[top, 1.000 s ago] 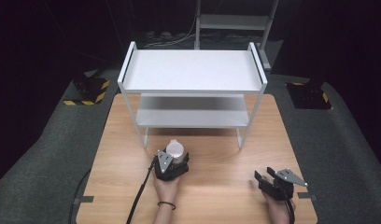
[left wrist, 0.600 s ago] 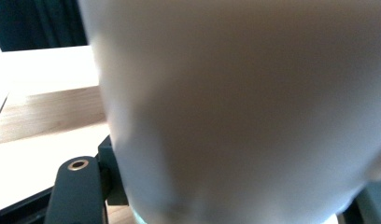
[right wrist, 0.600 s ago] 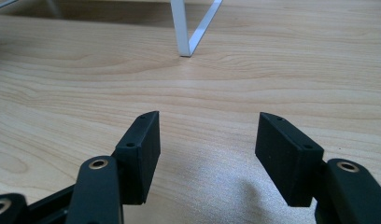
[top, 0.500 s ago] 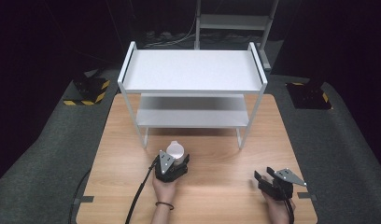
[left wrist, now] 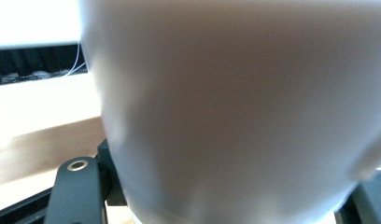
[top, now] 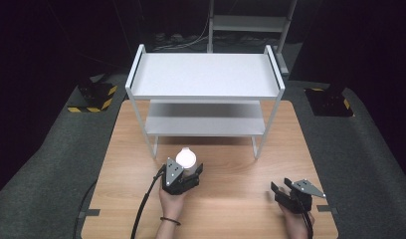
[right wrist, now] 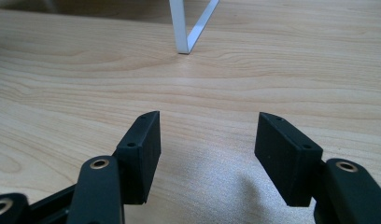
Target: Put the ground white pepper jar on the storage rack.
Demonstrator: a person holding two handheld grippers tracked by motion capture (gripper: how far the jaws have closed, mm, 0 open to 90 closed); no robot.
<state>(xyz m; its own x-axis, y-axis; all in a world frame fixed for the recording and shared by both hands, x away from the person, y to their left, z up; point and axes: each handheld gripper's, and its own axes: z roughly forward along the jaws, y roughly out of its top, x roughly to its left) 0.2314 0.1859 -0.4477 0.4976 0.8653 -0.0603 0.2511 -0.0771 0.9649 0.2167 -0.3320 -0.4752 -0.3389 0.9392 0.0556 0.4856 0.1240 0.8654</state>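
**White cup held low in the frame, little moved**

Since the earlier frames almost nothing has shifted: the left hand-held gripper (top: 189,172) and its cup sit at the same spot just below the shelf, and the right hand-held gripper (top: 285,192) remains at the lower right.

The table (top: 231,164) is a pale wood-grain slab with rounded corners, filling the middle of the high view, with dark grey matting around it. On its far half stands a white metal shelf unit (top: 206,77), two flat rectangular tiers on thin square legs, the top tier with raised end rails. A leg foot (right wrist: 181,46) shows at the top of the right gripper view.

The left hand-held gripper, matte black, is closed around a smooth white round cup (top: 185,158) just below and left of the shelf's centre; in the left gripper view the cup (left wrist: 235,116) is a blurred, curved off-white wall.

The right hand-held gripper (right wrist: 207,154) stands wide, its blocky black jaws well apart over bare wood, holding nothing.
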